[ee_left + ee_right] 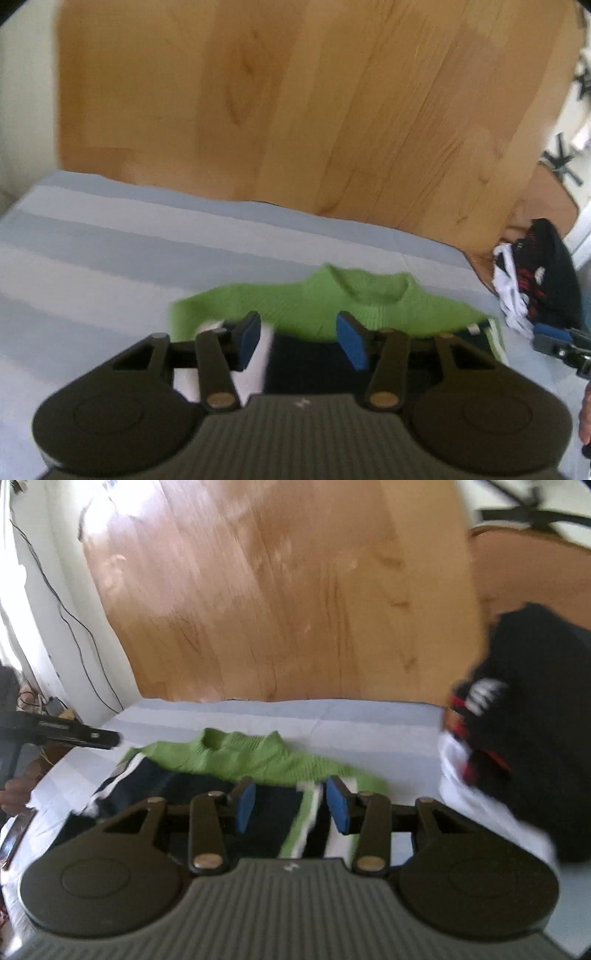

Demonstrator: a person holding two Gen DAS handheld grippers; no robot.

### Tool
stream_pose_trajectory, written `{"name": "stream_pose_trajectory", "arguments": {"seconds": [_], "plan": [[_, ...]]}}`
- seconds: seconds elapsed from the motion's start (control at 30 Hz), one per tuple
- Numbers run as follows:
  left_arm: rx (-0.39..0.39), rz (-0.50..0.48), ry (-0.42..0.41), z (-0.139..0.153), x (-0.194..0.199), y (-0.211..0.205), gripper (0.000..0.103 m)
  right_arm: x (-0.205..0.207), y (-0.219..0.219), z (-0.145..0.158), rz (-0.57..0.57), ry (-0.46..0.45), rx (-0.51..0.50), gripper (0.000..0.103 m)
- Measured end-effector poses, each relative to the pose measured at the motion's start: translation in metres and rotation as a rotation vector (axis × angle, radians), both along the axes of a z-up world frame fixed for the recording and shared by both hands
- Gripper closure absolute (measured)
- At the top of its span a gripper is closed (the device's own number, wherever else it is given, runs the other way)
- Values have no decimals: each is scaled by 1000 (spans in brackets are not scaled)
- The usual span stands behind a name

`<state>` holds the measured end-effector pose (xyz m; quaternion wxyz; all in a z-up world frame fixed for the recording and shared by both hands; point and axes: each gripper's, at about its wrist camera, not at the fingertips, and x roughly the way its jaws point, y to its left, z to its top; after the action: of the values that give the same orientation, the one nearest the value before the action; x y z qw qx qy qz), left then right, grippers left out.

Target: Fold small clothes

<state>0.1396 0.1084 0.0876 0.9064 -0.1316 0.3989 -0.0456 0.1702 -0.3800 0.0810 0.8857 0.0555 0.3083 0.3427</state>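
Both claws poised over the little green-and-navy sweater, ready for the fold.

The sweater [325, 299] lay flat on the striped cloth [110, 236] covering the tabletop, its green collar on the far side of both claws and its navy body under and between their blue pads. The left claw [301, 341] was spread and held nothing; the right claw [290, 805] was spread too, over a green-and-white striped edge. To fold it well, I judged each should pinch one layer at matching spots and lift evenly. A pile of dark clothes [517, 701] sat to the right claw's right.
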Motion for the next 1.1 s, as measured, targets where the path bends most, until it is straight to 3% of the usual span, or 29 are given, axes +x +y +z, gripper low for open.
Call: {"name": "stream_pose_trajectory", "arguments": {"seconds": [0.1, 0.27, 0.33, 0.37, 0.4, 0.43, 0.57, 0.7, 0.87, 1.0, 1.1], "plan": [[-4, -22, 34, -15, 38, -16, 49, 44, 32, -11, 52, 39, -22, 49], [75, -31, 77, -44, 68, -35, 49, 83, 82, -35, 161, 118, -69, 44], [90, -30, 91, -51, 75, -36, 57, 88, 95, -44, 185, 122, -115, 45], [121, -30, 80, -53, 75, -39, 73, 86, 100, -46, 197, 104, -136, 52], [150, -35, 70, -54, 74, -41, 85, 81, 104, -46, 202, 59, -157, 65], [163, -37, 65, -53, 71, -41, 87, 76, 105, -43, 207, 35, -172, 81], [174, -43, 8, -34, 49, -43, 91, 50, 88, -21, 175, -33, -132, 86], [155, -53, -121, 6, -10, -43, 91, -2, 69, 16, 162, -146, -100, 87], [133, -83, -278, 42, -107, -44, 91, -103, 43, 52, 170, -302, -105, 87], [135, -110, -370, 44, -195, -49, 91, -175, 27, 52, 184, -367, -102, 87], [93, -139, -388, 32, -249, -56, 90, -221, 15, 38, 183, -381, -118, 87]]}}
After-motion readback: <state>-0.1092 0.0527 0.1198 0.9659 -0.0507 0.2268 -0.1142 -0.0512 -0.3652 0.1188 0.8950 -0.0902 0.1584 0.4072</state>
